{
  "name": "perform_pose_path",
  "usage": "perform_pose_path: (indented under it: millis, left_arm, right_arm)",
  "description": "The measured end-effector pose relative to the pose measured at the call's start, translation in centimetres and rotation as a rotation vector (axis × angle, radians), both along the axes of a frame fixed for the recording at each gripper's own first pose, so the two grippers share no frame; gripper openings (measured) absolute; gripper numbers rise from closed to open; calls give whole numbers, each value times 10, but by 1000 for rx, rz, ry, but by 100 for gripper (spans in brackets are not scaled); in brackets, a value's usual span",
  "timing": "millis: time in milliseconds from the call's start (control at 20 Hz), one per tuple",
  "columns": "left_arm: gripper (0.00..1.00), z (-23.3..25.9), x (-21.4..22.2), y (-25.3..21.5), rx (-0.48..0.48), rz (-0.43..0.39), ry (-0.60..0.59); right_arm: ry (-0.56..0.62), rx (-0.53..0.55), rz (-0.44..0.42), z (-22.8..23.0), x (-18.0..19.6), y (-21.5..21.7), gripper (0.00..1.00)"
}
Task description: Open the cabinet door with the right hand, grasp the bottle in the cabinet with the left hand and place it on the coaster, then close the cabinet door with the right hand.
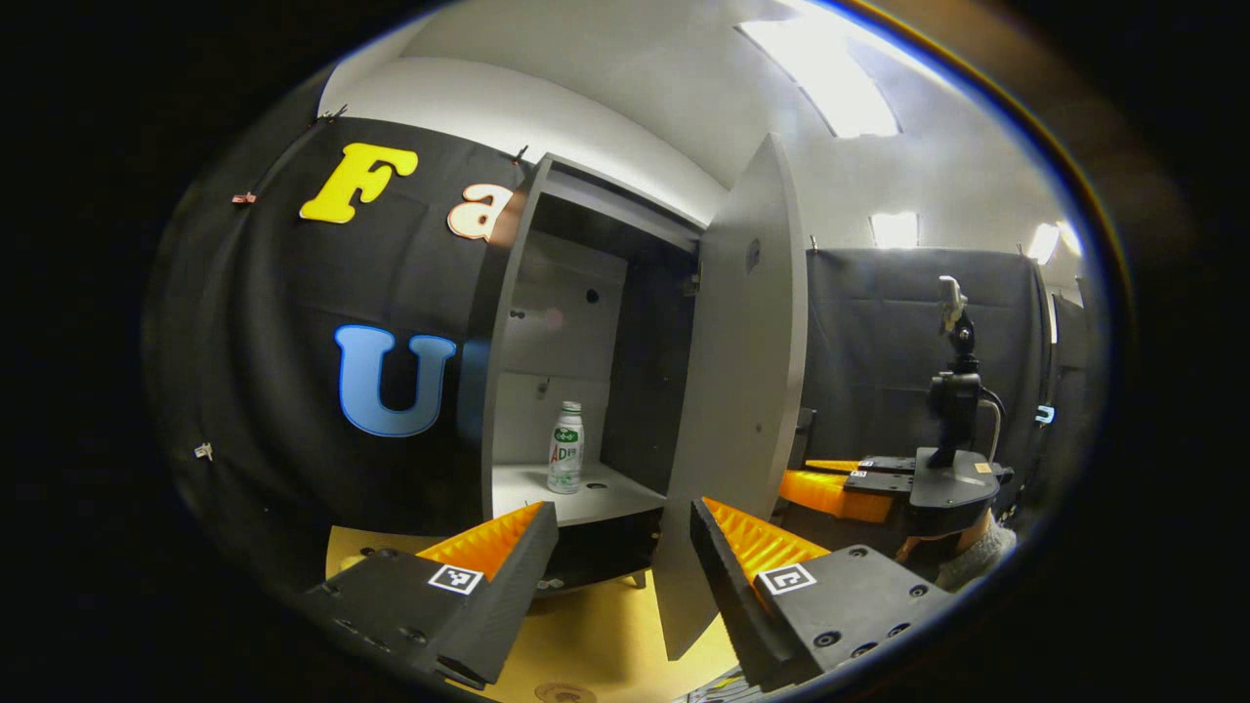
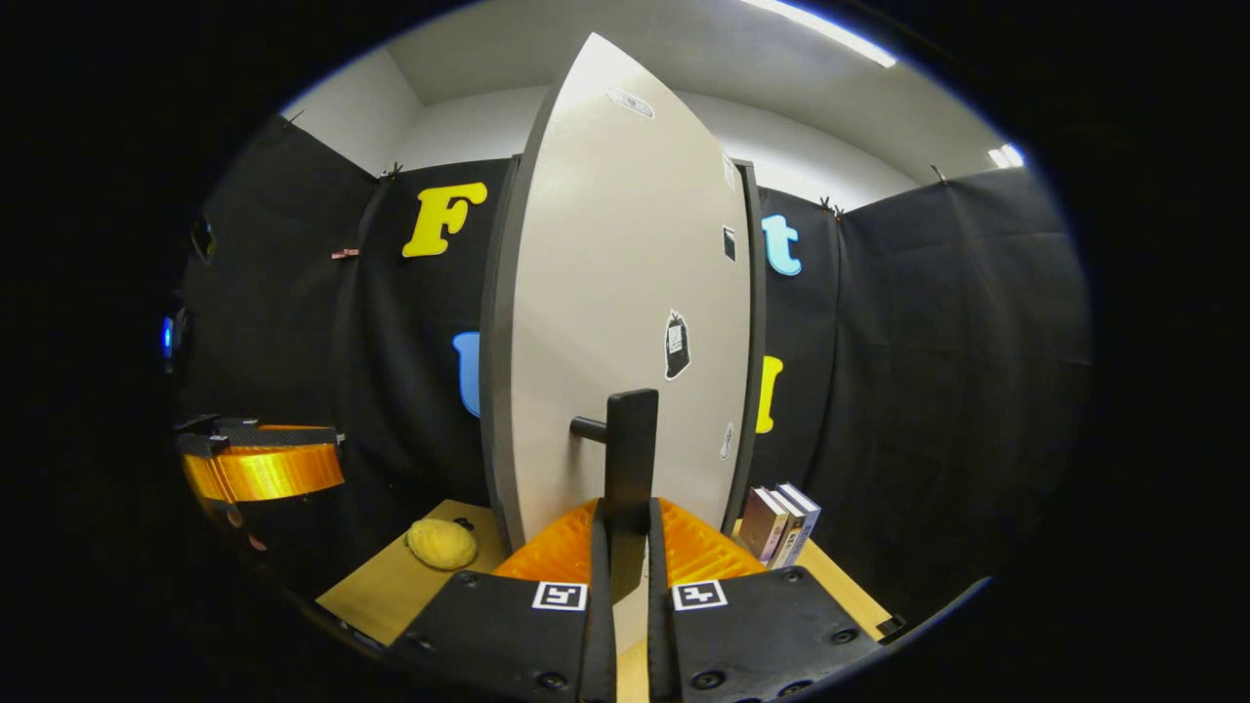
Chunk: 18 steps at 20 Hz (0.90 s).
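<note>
The cabinet (image 1: pixel 586 293) stands against the booth wall with its door (image 2: pixel 625 322) swung wide, held there by the right gripper (image 2: pixel 625 547), whose fingers are pinched on the door's dark handle (image 2: pixel 630 459), so the opening stays clear for the other hand. Facing that opening from outside, the left gripper (image 1: pixel 625 547) hangs with its fingers spread wide and holding nothing, apparently lined up for a reach, and the bottle (image 1: pixel 565 447) stands upright on the lower shelf (image 1: pixel 576 500), well short of those fingers

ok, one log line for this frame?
grey cabinet door: open | right gripper: shut on dark door handle | left gripper: open | white plastic bottle: on shelf
</note>
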<state>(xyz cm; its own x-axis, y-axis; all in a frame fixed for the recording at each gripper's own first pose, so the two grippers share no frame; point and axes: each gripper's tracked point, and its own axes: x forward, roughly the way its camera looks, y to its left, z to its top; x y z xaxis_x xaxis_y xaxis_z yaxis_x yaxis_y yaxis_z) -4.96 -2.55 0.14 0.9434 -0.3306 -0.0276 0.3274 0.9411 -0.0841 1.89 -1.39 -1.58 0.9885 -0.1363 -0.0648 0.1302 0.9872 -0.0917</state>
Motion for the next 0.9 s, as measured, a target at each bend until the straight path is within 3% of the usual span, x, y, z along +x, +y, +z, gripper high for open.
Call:
perform_pose_path:
  millis: [200, 250, 300, 650, 900]
  left_arm:
    - [87, 2, 9, -21, 12, 10, -21]
    - [91, 2, 17, -26, 14, 13, -23]
    - [87, 2, 23, -34, 14, 10, -26]
    - [87, -4, 63, -87, 23, -22, -15]
    - [87, -8, 78, -109, 34, -35, -13]
  right_arm:
    - [1, 29, -15, 2, -12, -23, 17]
    - [-1, 41, -21, 2, -15, -30, 16]
    - [-3, 47, -23, 3, -18, -38, 16]
    - [3, 19, -76, 4, -25, -89, 16]
    - [-15, 41, -126, 9, -33, -124, 10]
